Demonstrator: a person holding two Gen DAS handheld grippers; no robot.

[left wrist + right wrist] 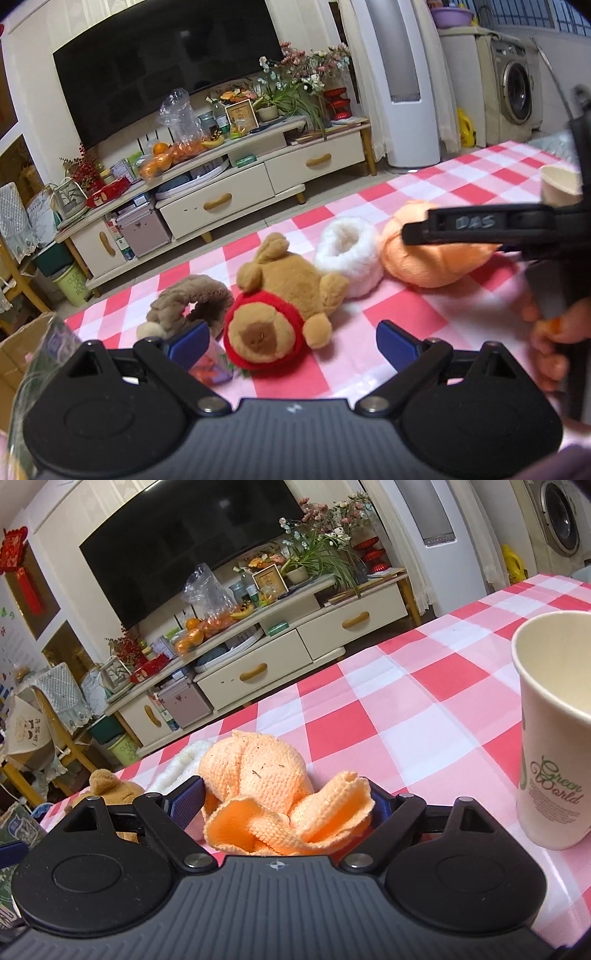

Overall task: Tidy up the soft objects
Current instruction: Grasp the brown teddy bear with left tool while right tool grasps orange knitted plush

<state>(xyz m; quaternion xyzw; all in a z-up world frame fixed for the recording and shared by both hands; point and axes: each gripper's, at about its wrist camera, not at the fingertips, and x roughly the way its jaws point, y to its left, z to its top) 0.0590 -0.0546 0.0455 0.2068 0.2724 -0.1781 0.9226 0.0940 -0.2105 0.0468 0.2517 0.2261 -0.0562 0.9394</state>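
Your right gripper [286, 806] sits low over the red, pink and white checked tablecloth [406, 709], its 2 blue-padded fingers around the crumpled orange knitted cloth [273, 786]; the cloth fills the gap and touches both pads, though I cannot tell whether they actually squeeze it. It looks light, limp and loosely folded, so it should bunch and trail rather than lift as 1 piece; take it through the thick middle of the bundle, not by a loose flap. Keep clear of the white paper cup [554, 738] standing just beside on the right, which would likely tip easily.

Your left gripper [288, 345] hangs spread wide and empty, low and level over the cloth, aimed at the brown plush bear with the red collar [280, 306] lying on its back. That toy should be soft and squashy; grip its body. Beyond lie a grey-brown fuzzy ring [192, 302], then a white fluffy ring [349, 256], touching the orange bundle farther right.
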